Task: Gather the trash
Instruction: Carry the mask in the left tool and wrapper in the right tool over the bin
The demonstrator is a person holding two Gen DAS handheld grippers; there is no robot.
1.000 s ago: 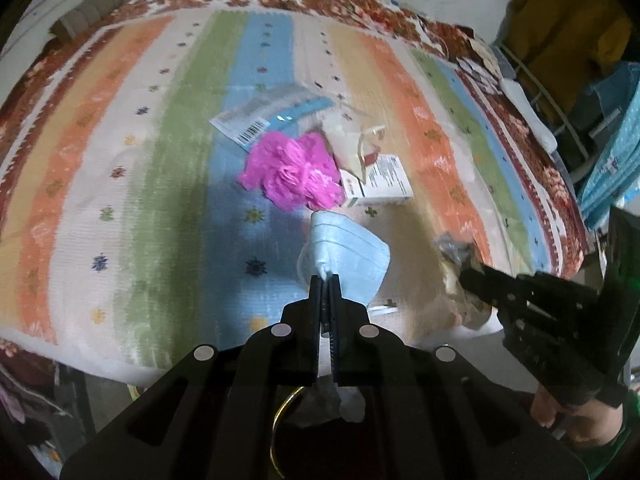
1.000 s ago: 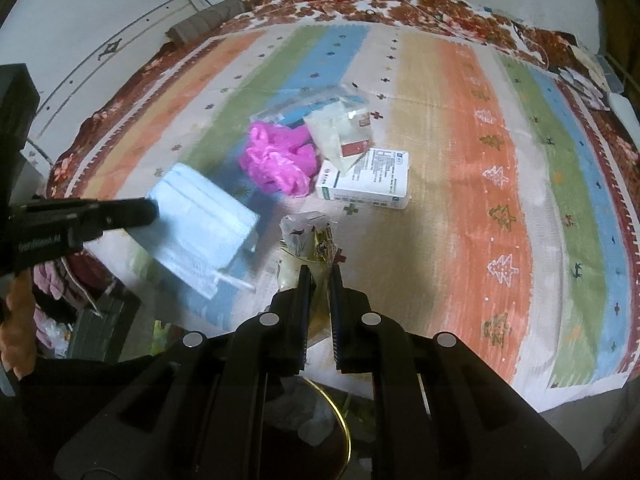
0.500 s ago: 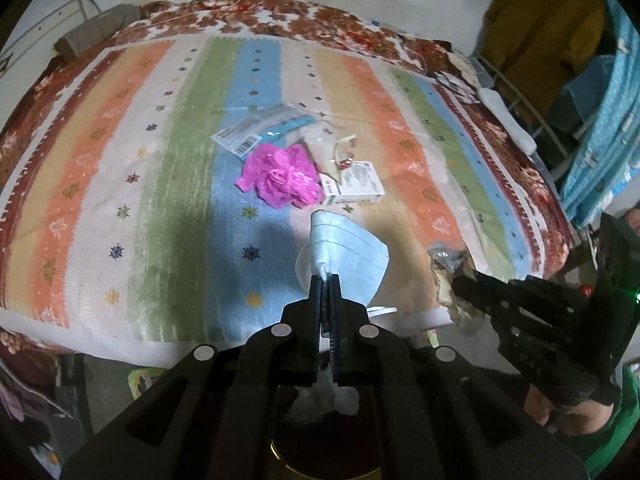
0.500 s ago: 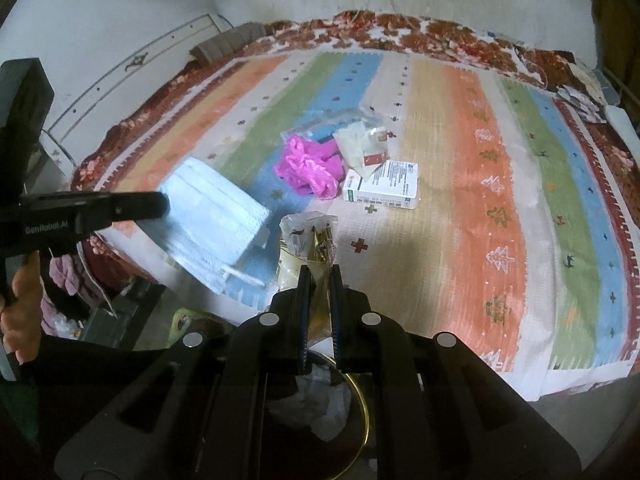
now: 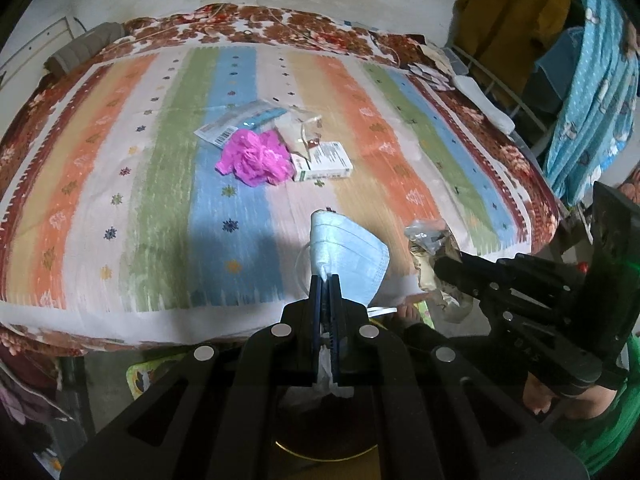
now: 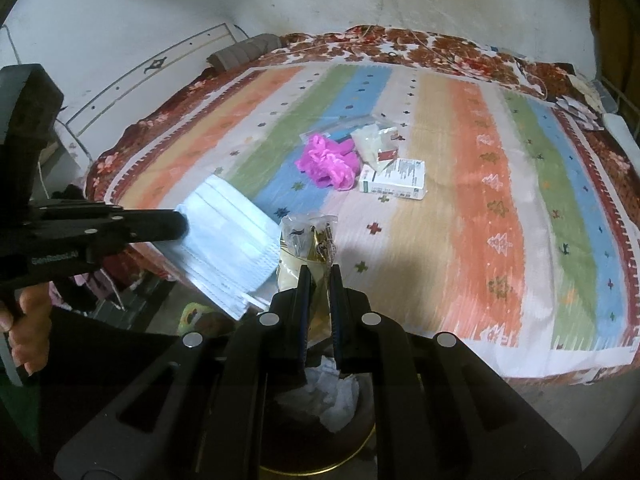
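My left gripper (image 5: 325,280) is shut on a light blue face mask (image 5: 348,254), held off the near edge of the bed; the mask also shows in the right wrist view (image 6: 230,256). My right gripper (image 6: 318,272) is shut on a crinkled gold and clear wrapper (image 6: 308,240), which shows in the left wrist view (image 5: 430,240). Both hang above a gold-rimmed bin (image 6: 360,444) holding crumpled white paper. On the striped blanket lie a pink crumpled bag (image 5: 256,156), a white box (image 5: 322,160), a cream packet (image 5: 300,136) and a clear barcode sleeve (image 5: 236,124).
The striped blanket (image 5: 120,184) covers a bed against a white wall. A metal rack with yellow and blue cloth (image 5: 580,80) stands at the right. Small items lie on the bed's far right corner (image 5: 436,68). A grey roll (image 6: 244,50) lies at the head.
Both grippers have pulled back from the bed with the mask and the wrapper, so the blanket looks farther away. The bin now shows below the fingers.
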